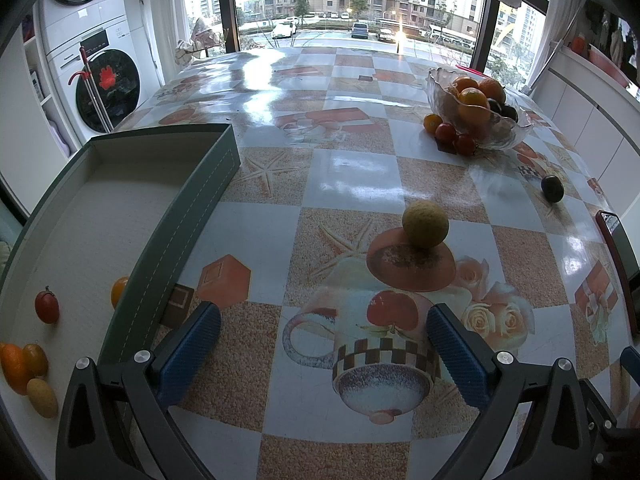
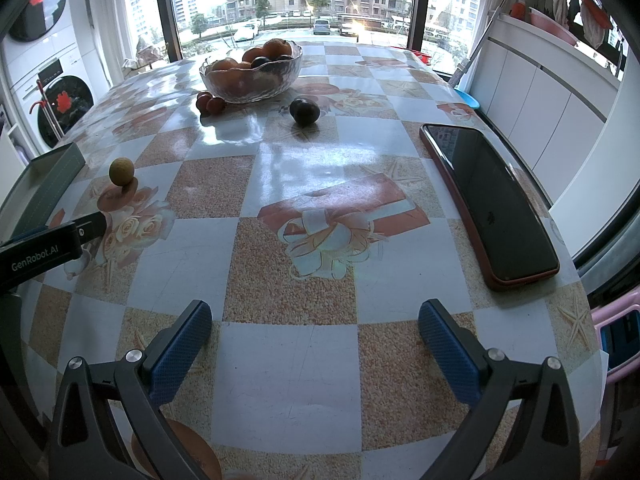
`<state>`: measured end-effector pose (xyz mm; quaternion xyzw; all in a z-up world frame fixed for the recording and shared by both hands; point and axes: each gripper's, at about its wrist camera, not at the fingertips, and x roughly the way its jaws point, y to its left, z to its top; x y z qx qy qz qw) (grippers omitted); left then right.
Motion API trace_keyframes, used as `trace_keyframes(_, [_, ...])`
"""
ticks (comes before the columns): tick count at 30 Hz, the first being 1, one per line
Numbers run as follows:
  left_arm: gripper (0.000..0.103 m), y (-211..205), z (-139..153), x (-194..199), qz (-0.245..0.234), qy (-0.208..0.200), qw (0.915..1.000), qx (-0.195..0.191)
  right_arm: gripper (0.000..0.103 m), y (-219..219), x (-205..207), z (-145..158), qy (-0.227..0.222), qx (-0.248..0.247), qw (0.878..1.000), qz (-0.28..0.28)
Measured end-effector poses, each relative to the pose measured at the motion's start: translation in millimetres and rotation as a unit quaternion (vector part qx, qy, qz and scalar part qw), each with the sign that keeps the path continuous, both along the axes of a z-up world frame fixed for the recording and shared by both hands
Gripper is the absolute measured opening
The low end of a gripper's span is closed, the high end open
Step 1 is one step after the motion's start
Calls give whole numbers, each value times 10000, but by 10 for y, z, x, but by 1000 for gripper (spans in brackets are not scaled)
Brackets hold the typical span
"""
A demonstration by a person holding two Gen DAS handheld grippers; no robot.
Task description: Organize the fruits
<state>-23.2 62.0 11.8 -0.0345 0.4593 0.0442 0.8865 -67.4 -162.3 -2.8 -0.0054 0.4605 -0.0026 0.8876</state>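
A round tan fruit (image 1: pixel 425 223) (image 2: pixel 121 171) sits alone on the table, just ahead of my left gripper (image 1: pixel 323 346), which is open and empty. A dark plum (image 1: pixel 552 188) (image 2: pixel 305 110) lies farther right. The glass bowl (image 1: pixel 500 136) (image 2: pixel 248 94) at the back holds oranges and dark fruit, with small red tomatoes (image 1: pixel 445 133) (image 2: pixel 211 104) beside it. The grey tray (image 1: pixel 192 200) (image 2: pixel 60 162) on the left holds a red tomato (image 1: pixel 47 307), an orange fruit (image 1: pixel 119 289) and several small fruits (image 1: pixel 28 368). My right gripper (image 2: pixel 315 344) is open over bare table.
A phone in a red case (image 2: pixel 490 200) (image 1: pixel 616 248) lies near the table's right edge. Washing machines (image 1: pixel 96 72) stand left, windows behind, white cabinets (image 2: pixel 540 92) on the right. The left gripper's body (image 2: pixel 44 252) shows at the right wrist view's left edge.
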Motion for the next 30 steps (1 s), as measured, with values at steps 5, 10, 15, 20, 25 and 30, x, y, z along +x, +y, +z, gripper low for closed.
trace_keyframes(5, [103, 1, 5, -4, 0, 0, 10000, 0, 103, 3, 2, -2, 0, 0, 10000, 0])
trace_keyframes(10, [103, 0, 0, 0, 1, 0, 10000, -1, 103, 1, 1, 0, 0, 0, 10000, 0])
trace_keyframes(15, [103, 1, 0, 0, 1, 0, 10000, -1, 103, 3, 3, 1, 3, 1, 10000, 0])
trace_keyframes(20, [103, 1, 0, -1, 1, 0, 10000, -1, 103, -2, 9, -2, 79, -14, 10000, 19])
trace_keyframes(25, [103, 4, 2, -4, 5, -1, 10000, -5, 103, 2, 253, 49, 525, 216, 9982, 171])
trace_keyframes(30, [103, -10, 0, 7, 29, 0, 10000, -1, 103, -58, 729, 89, 517, 496, 9974, 116])
